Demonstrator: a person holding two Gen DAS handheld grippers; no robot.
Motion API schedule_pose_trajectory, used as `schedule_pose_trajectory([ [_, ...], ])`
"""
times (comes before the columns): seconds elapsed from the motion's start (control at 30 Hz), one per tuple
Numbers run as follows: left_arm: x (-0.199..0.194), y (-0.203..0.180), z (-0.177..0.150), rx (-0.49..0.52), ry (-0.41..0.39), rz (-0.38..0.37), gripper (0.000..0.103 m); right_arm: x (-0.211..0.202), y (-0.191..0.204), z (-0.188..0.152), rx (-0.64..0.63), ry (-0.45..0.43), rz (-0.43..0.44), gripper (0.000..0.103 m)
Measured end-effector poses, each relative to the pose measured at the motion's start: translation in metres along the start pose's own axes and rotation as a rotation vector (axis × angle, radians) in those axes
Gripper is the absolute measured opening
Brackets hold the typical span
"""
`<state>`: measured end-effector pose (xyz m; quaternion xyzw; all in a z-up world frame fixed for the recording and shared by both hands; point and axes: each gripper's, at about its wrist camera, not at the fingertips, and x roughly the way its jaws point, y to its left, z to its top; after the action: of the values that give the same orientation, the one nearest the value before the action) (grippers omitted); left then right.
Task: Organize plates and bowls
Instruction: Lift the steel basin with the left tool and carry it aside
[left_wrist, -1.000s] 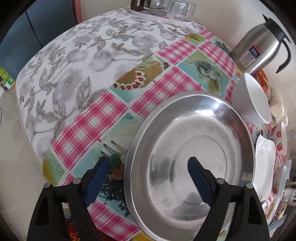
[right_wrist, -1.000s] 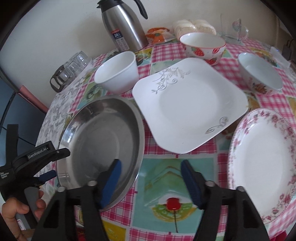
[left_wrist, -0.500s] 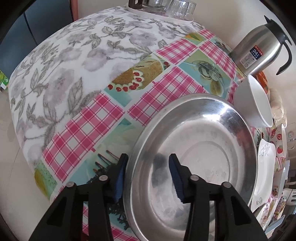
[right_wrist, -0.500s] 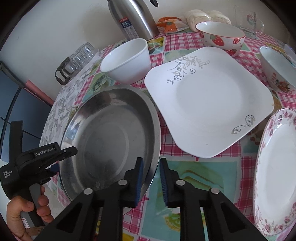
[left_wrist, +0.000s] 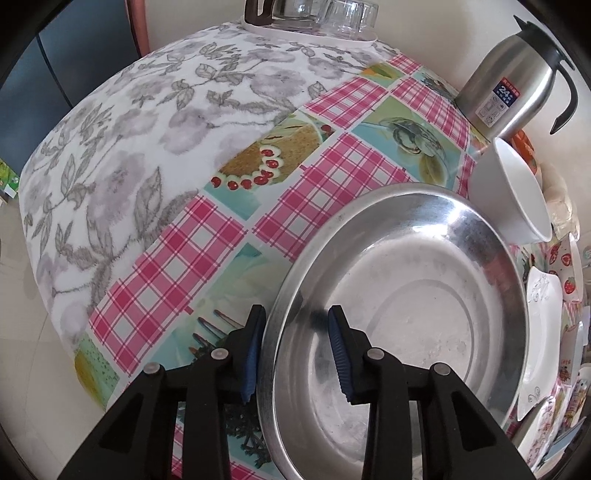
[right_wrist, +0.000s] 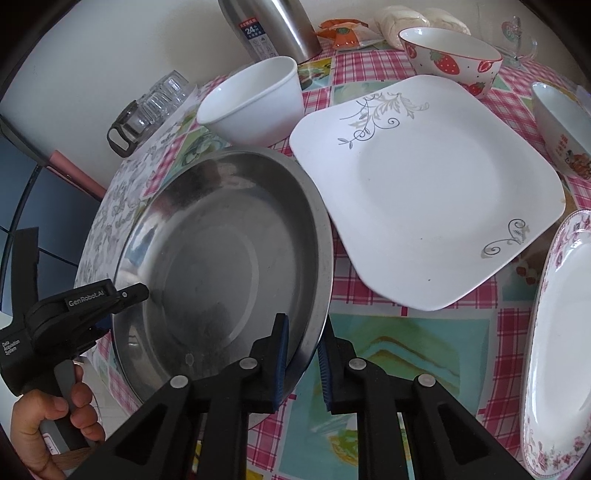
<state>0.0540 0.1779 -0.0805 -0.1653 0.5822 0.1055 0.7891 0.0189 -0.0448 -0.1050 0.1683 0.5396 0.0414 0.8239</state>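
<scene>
A large round steel plate lies at the near left corner of the table. My left gripper straddles its left rim, one pad outside and one on the inner slope, and its jaws are closing on that rim. A hand holds this gripper's grip. My right gripper is shut on the plate's near right rim. A plain white bowl stands just behind the plate. To the right lie a white square plate and a pink floral plate.
A steel thermos and a tray of glasses stand at the back by the wall. A strawberry bowl and another patterned bowl sit at the far right. The table edge drops off to the left.
Both grippers came down onto the steel plate's rim and closed from wide open, the right one first. The plate now fills more of both views.
</scene>
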Motion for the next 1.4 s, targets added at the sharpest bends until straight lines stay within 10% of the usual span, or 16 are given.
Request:
schedule_pose_trajectory([
  [1.4,-0.083,-0.044,-0.026,0.055,-0.219,-0.126,0.028,-0.100,-0.002,0.003,-0.113,-0.264,-0.025,0.023],
])
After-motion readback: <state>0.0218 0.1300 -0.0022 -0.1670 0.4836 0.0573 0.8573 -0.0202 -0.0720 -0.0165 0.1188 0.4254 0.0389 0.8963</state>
